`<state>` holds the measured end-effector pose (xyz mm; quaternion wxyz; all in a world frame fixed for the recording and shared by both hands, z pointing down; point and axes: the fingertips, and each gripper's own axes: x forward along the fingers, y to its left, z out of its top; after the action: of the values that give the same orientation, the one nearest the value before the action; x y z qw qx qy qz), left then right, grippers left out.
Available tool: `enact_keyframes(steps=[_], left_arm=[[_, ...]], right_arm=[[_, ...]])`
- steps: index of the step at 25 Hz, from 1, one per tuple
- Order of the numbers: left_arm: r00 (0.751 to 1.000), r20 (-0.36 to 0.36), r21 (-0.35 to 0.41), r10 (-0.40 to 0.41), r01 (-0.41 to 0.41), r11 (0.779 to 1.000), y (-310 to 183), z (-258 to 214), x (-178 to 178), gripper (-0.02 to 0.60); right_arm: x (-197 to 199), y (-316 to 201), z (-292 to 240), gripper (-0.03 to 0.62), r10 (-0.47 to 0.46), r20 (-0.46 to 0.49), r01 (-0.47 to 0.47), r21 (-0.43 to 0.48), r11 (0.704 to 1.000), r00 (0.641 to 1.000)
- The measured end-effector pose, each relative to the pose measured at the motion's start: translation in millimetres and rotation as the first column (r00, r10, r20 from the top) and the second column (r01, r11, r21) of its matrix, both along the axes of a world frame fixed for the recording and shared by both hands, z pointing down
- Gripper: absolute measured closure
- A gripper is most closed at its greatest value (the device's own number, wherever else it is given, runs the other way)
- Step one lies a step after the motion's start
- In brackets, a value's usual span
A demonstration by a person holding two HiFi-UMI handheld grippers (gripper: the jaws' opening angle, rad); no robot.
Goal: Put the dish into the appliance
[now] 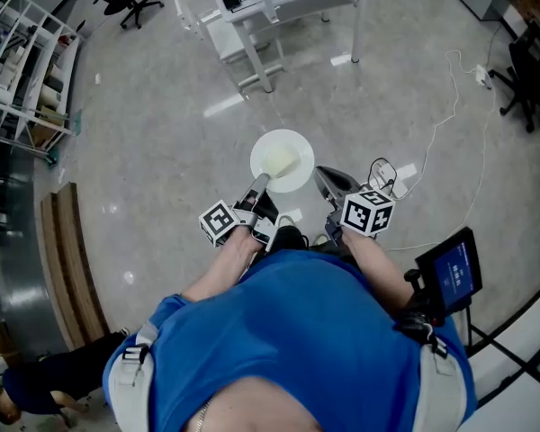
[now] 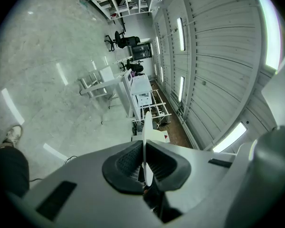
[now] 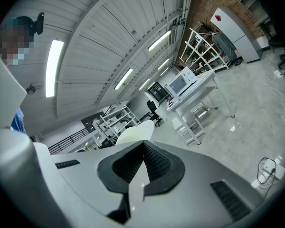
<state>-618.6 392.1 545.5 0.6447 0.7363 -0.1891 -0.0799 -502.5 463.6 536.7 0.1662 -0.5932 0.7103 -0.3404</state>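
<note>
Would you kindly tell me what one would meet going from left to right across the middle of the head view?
Wooden boards on the floor → left gripper → white plate → right gripper → dark screen on a stand.

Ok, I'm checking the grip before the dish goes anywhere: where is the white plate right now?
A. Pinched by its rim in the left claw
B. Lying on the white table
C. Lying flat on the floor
A: the left gripper view shows the left claw closed on the edge of the plate, and the head view shows the plate held out in front of the person.
</note>
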Motion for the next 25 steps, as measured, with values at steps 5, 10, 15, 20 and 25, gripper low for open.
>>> enact_keyframes(steps=[5, 10, 15, 20, 25], left_arm=[[1.000, 0.015, -0.002, 0.010, -0.010, 1.000, -6, 4, 6, 0.563], [1.000, -0.005, 0.000, 0.031, -0.031, 1.000, -61, 15, 50, 0.563], [0.998, -0.025, -0.016, 0.058, -0.058, 0.998, -73, 1, 65, 0.563], [0.997, -0.035, -0.004, 0.071, -0.071, 0.997, -135, 2, 96, 0.563], [0.994, -0.041, 0.001, 0.097, -0.097, 0.995, -175, 3, 118, 0.563]], right_arm=[[6, -2, 2, 0.592, 0.021, 0.004, -0.021, 0.006, 1.000, 1.000], [48, -50, 14, 0.592, 0.058, 0.005, -0.058, -0.003, 0.998, 0.998], [56, -60, 1, 0.592, 0.080, -0.010, -0.080, -0.012, 0.997, 0.997], [87, -122, 3, 0.592, 0.095, -0.016, -0.095, -0.012, 0.995, 0.995], [106, -160, 0, 0.592, 0.125, -0.022, -0.125, -0.013, 0.992, 0.992]])
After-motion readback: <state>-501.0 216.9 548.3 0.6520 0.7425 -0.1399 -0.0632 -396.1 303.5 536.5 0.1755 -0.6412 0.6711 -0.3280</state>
